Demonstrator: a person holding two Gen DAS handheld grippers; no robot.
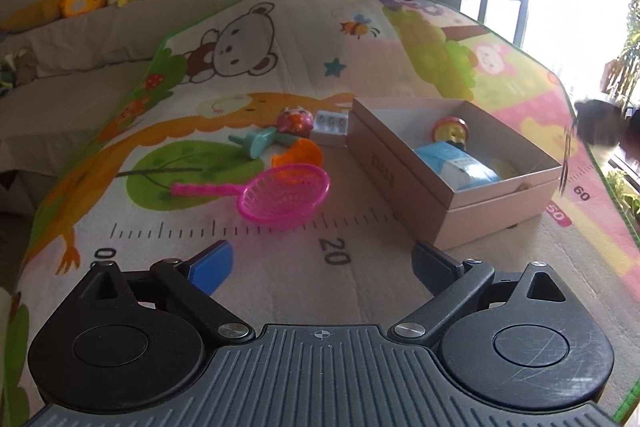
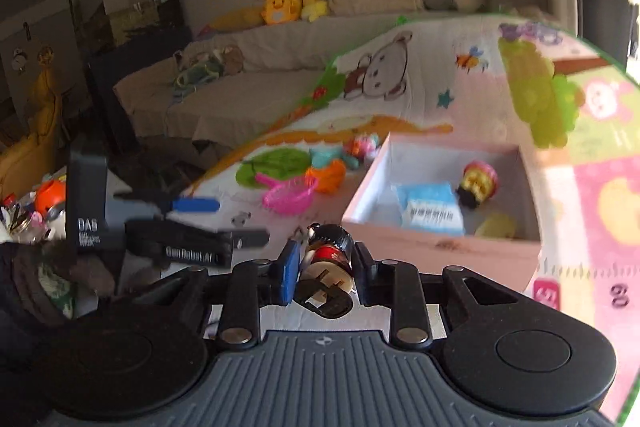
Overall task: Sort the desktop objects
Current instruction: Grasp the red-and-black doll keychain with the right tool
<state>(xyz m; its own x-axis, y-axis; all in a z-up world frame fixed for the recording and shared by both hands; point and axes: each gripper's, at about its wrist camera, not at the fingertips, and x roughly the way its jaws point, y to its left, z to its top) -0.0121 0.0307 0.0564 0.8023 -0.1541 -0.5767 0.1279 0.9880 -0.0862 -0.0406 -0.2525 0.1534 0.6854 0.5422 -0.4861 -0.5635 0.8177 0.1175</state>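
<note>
Left gripper (image 1: 322, 263) sits at bottom of the left wrist view, jaws spread wide, nothing between them, above the cartoon play mat (image 1: 280, 39). Right gripper (image 2: 326, 259) at lower centre of the right wrist view is clamped on a small black-and-red figurine (image 2: 330, 251), lying tilted between the fingers, just in front of the near wall of the pink box (image 1: 404, 163).

The box is open, right of centre in both views. Inside: blue packet (image 1: 456, 167) in the middle, red-and-yellow doll toy (image 1: 450, 133) toward the far wall, a yellowish item (image 2: 496, 226) in the near right corner, too blurred to identify.

Loose on the mat left of the box: pink toy strainer (image 1: 286, 201), orange toy piece (image 1: 298, 155) just behind it, teal toy (image 1: 256, 141), pink round toy (image 1: 296, 121), small white tray (image 1: 330, 127) touching or just beside the box's far left corner.

The left gripper also shows at mid left of the right wrist view (image 2: 236, 223), blurred.
</note>
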